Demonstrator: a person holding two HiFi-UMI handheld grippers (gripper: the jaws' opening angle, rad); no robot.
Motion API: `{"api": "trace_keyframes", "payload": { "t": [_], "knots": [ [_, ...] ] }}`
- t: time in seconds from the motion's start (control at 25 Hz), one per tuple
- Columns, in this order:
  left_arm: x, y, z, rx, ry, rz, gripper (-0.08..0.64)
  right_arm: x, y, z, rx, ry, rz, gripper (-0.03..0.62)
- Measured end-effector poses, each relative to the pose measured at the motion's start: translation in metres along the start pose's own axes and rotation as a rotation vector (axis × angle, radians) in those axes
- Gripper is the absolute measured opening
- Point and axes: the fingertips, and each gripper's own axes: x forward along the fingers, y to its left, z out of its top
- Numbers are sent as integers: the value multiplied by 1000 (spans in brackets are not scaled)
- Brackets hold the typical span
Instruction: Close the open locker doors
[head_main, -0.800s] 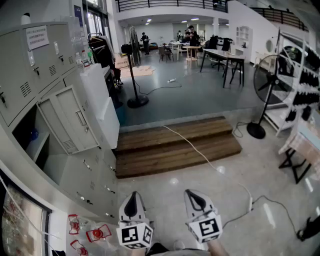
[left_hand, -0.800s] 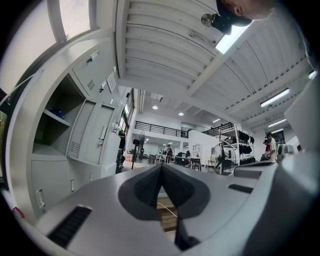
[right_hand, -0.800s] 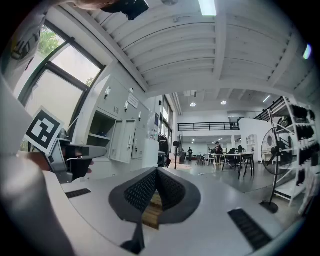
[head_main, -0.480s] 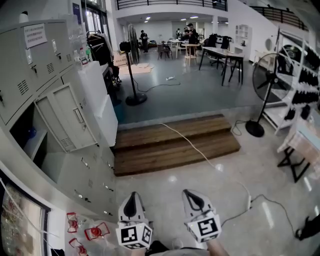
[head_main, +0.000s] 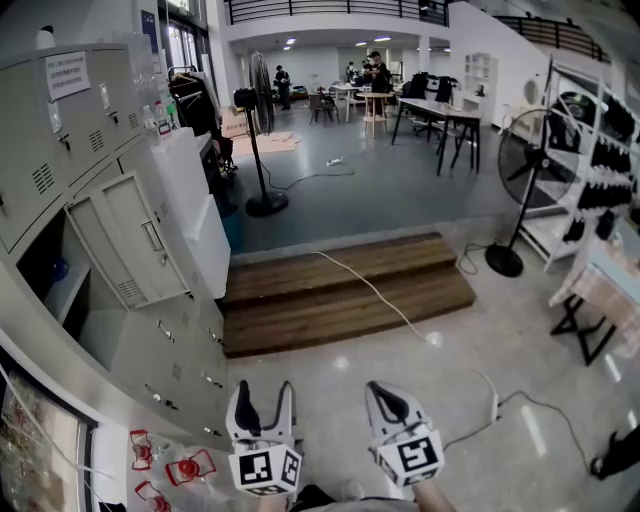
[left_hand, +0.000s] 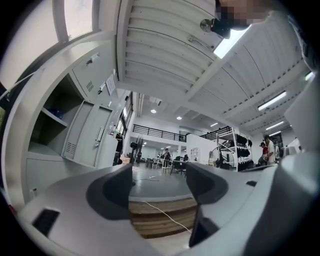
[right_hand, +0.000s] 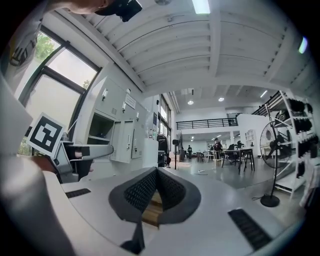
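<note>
In the head view, the open locker door (head_main: 128, 243) is swung out from the grey locker bank (head_main: 60, 140) at the left, well apart from both grippers, which sit low by the person's body. The left gripper (head_main: 264, 405) has its fingers spread wide and empty; the right gripper (head_main: 388, 400) has its fingers together. The step in hand looks like the approach. It would likely go best by walking up to the door and pushing flat on its outer face near the handle edge, far from the hinge, until it seats, with no grasp needed. The frame edge cuts off the bank's lower left, so other open doors there cannot be ruled out.

In the left gripper view, the door (left_hand: 90, 135) stands beside its dark compartment (left_hand: 50, 117). The jaws are wide apart, with only the wooden platform (left_hand: 160, 220) showing beyond them. Something blue sits on the shelf, too small to identify.

In the right gripper view, the pads meet at the tips and grip nothing. The door (right_hand: 124, 141) is far off at the left, and its latch is perhaps too small to read.
</note>
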Motion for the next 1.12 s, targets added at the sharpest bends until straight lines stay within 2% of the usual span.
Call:
{"api": "trace_keyframes", "payload": {
  "t": [0.16, 0.28, 0.8, 0.92, 1.12],
  "knots": [
    [2, -7, -1, -41, 11, -21, 322, 1, -6, -1, 18, -7, -10, 6],
    [3, -9, -3, -29, 14, -36, 322, 0, -7, -2, 16, -2, -5, 5],
    [0, -7, -2, -48, 28, -4, 322, 7, -8, -6, 13, 20, 19, 5],
    [8, -5, 0, -51, 23, -3, 322, 11, -9, -1, 10, 2, 20, 6],
    [39, -14, 5, -39, 6, -46, 322, 24, -28, 4, 16, -16, -15, 6]
  ]
}}
